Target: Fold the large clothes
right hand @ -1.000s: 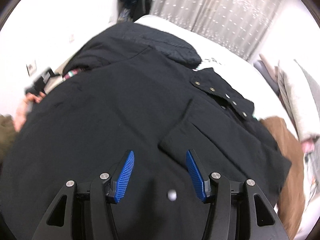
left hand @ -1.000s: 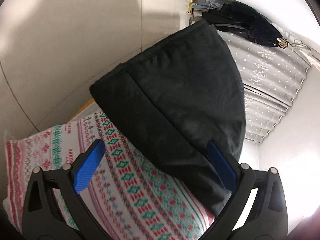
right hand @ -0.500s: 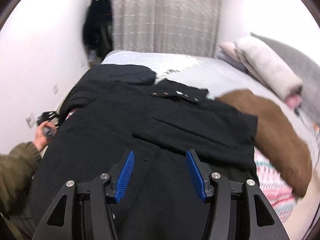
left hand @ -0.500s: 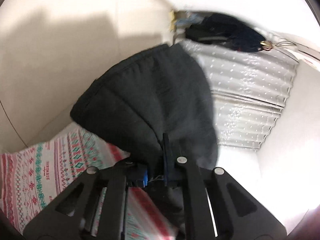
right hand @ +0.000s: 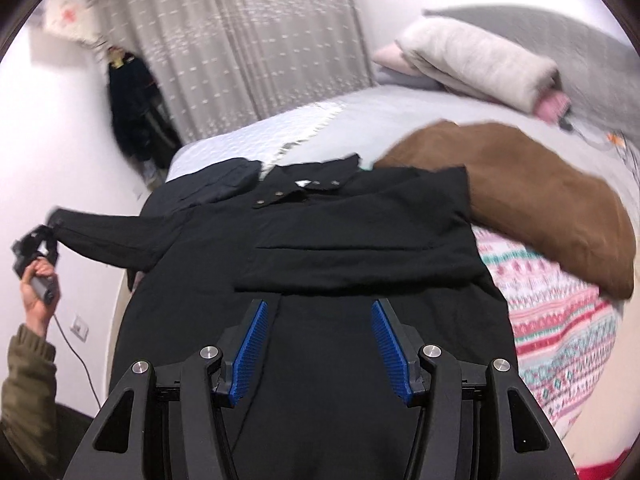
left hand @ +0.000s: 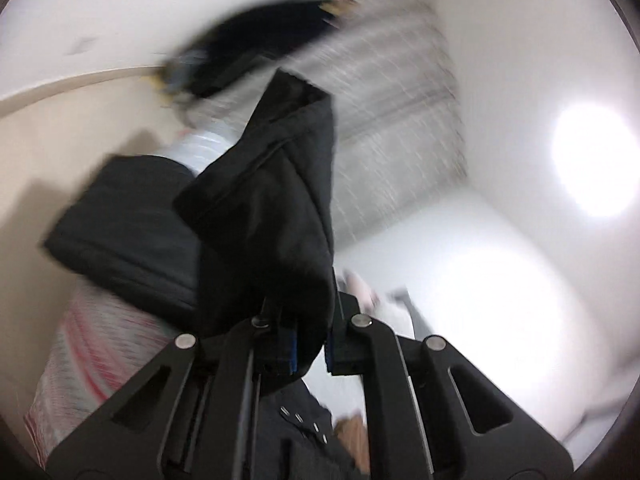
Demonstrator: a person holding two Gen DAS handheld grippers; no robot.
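Observation:
A large black coat (right hand: 320, 264) lies spread on the bed, collar with snaps at the far end. My left gripper (left hand: 310, 354) is shut on the coat's black sleeve (left hand: 276, 208) and holds it lifted off the bed. In the right wrist view the same left gripper (right hand: 36, 240) shows at the far left, with the sleeve (right hand: 108, 232) stretched out sideways from the coat. My right gripper (right hand: 320, 340) is open and empty, hovering over the coat's lower part.
A brown garment (right hand: 532, 200) lies to the right of the coat on a patterned blanket (right hand: 560, 332). Rolled bedding and a pillow (right hand: 480, 60) sit at the bed's far right. Curtains (right hand: 256, 48) and a dark hanging garment (right hand: 132, 108) are at the back.
My left gripper closed on the sleeve and lifted it up and outward. The right gripper's view swung back, and now takes in the whole coat.

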